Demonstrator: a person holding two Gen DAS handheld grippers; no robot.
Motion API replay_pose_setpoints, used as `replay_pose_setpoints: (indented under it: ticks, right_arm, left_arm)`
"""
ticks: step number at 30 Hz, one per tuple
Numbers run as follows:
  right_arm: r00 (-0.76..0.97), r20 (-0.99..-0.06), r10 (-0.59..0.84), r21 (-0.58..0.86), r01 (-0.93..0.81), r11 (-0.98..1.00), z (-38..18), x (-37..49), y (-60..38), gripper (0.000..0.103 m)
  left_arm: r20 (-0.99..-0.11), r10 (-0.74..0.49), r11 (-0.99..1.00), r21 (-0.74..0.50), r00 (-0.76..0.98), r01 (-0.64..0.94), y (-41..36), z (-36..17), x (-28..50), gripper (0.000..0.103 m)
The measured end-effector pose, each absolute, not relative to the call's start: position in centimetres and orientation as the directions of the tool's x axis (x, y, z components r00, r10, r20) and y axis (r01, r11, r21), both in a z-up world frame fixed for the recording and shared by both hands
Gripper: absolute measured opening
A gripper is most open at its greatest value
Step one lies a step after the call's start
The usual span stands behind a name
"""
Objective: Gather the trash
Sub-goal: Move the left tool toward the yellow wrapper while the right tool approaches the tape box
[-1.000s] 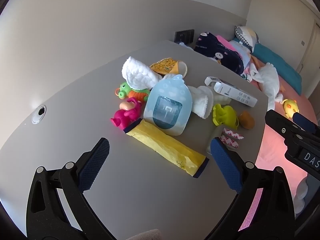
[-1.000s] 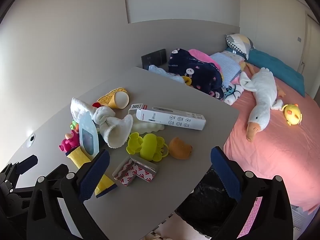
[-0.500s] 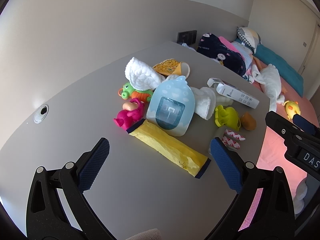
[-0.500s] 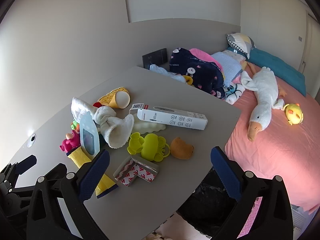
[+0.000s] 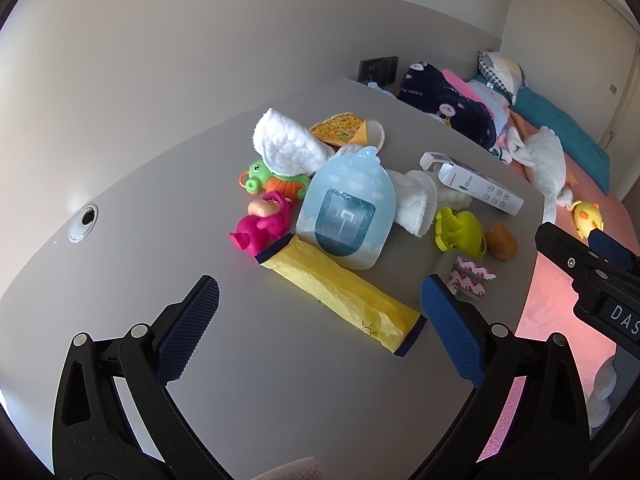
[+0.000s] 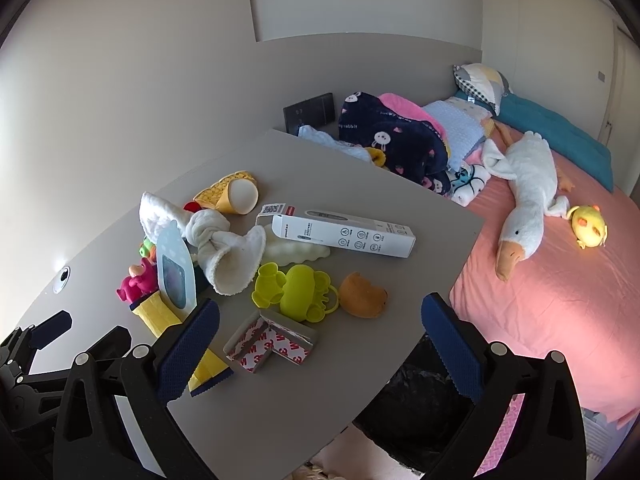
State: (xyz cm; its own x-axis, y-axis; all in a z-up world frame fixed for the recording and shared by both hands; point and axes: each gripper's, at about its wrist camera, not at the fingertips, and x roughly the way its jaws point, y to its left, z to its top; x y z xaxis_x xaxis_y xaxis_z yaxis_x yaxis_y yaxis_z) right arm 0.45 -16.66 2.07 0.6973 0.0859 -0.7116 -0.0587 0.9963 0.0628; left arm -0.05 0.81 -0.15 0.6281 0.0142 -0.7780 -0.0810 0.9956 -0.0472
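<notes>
I'm easing my left gripper [image 5: 316, 322], spread wide and empty, closer over the long yellow crinkled wrapper [image 5: 340, 290], so pickup looks near; my right gripper [image 6: 320, 340] hovers open too.

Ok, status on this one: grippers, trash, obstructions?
Left gripper open, empty. Right gripper open, empty. Yellow wrapper on table, ungrasped. Blue pouch overlaps its far end.
</notes>
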Motion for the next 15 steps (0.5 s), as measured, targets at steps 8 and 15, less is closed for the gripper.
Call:
replay_pose_setpoints:
  ticks: [8, 15]
  right_arm:
    - [0.695, -0.714, 0.086, 0.064, -0.058, 0.996, 2.0, 0.52, -16.64, 0.1]
    - [0.694, -0.715, 0.088, 0.064, -0.06, 0.996, 2.0, 0.55, -16.6, 0.1]
  left_arm:
    - [-0.78, 0.02, 0.995, -0.044, 0.626, -0.086, 0.72, -0.35, -0.12, 0.097]
    - [-0.783, 0.015, 0.995, -0.051, 0.622, -0.089, 0.82, -0.43, -0.06, 0.097]
